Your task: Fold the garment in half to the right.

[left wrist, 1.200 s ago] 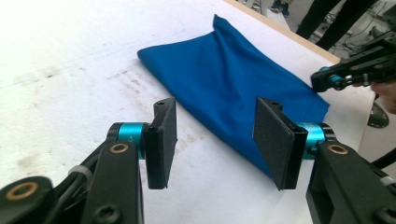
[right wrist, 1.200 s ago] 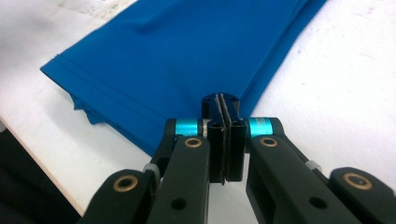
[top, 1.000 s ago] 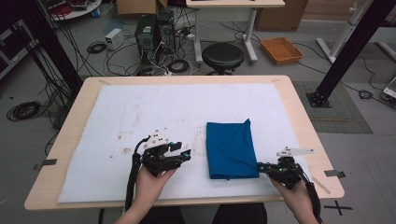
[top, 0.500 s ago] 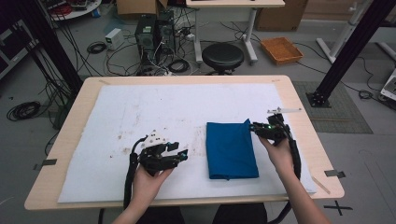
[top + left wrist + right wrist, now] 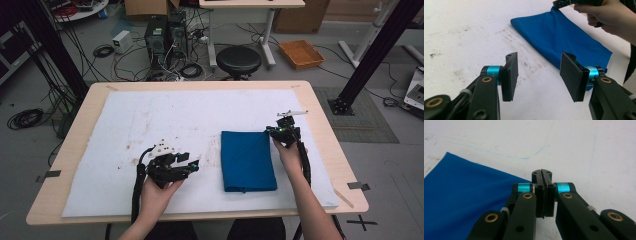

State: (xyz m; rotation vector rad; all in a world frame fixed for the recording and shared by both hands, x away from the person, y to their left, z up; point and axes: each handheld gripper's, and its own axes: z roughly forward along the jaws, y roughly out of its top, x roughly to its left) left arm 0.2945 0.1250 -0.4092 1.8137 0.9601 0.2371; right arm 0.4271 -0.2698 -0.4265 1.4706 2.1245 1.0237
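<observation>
Blue cloth (image 5: 248, 160) lies folded flat on the white worktop (image 5: 150, 120), long axis running away from the person. R tongs (image 5: 278, 131) sit at its far right corner, jaws just closed together; can't tell if any fabric is caught. L tongs (image 5: 192, 166) are apart, empty, near the cloth's left edge, so R is nearer.

Right hand-held gripper (image 5: 270, 131) — moved from the table's near right edge to the far right corner of the blue cloth (image 5: 247, 160); jaws just closed, pads together — whether cloth is pinched, unclear.
</observation>
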